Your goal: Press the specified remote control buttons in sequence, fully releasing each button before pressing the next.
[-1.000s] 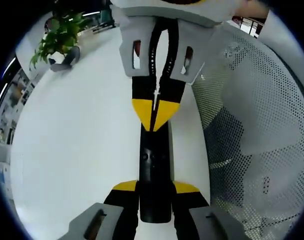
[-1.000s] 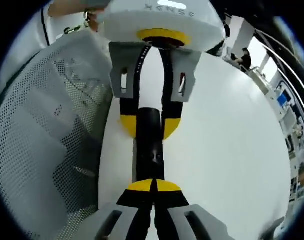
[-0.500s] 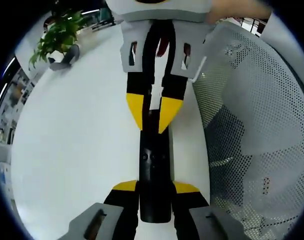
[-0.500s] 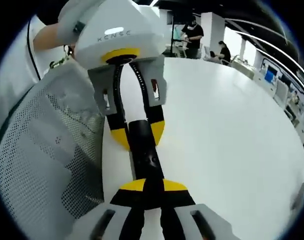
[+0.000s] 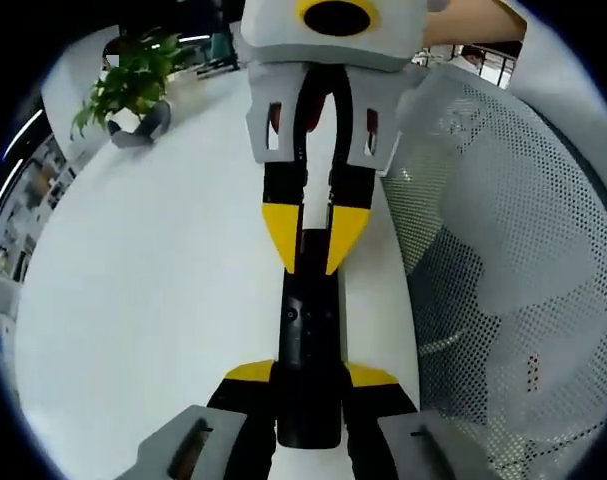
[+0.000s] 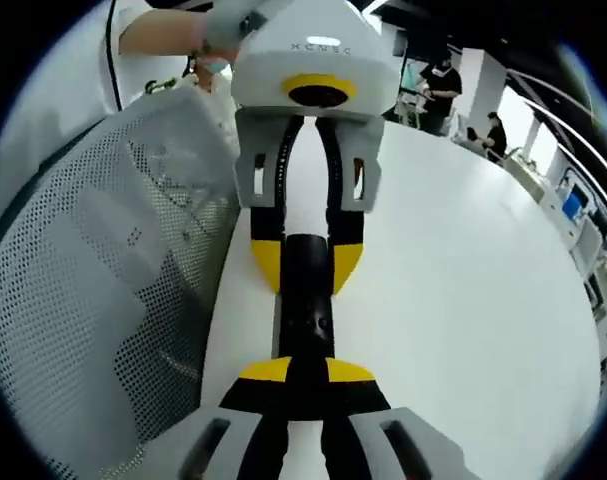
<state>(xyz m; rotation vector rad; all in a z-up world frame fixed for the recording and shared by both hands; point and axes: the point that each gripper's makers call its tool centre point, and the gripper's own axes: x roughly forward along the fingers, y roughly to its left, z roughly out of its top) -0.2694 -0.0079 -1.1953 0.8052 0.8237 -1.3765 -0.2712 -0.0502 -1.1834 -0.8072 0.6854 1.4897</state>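
1. Gripping the near end of the black remote [image 5: 310,350], the left claw [image 5: 310,385] holds it lengthwise over the white worktop [image 5: 143,300].
2. Beyond, the right claw [image 5: 314,240] straddles the far end, slightly parted, directly above the buttons.

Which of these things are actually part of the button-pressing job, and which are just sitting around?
Part of the job:
- black remote control
- left gripper, clamped on one end of the remote
- right gripper, jaws slightly apart over the other end

Just there:
- white table
- potted plant
- perforated mesh chair back
- people in the background
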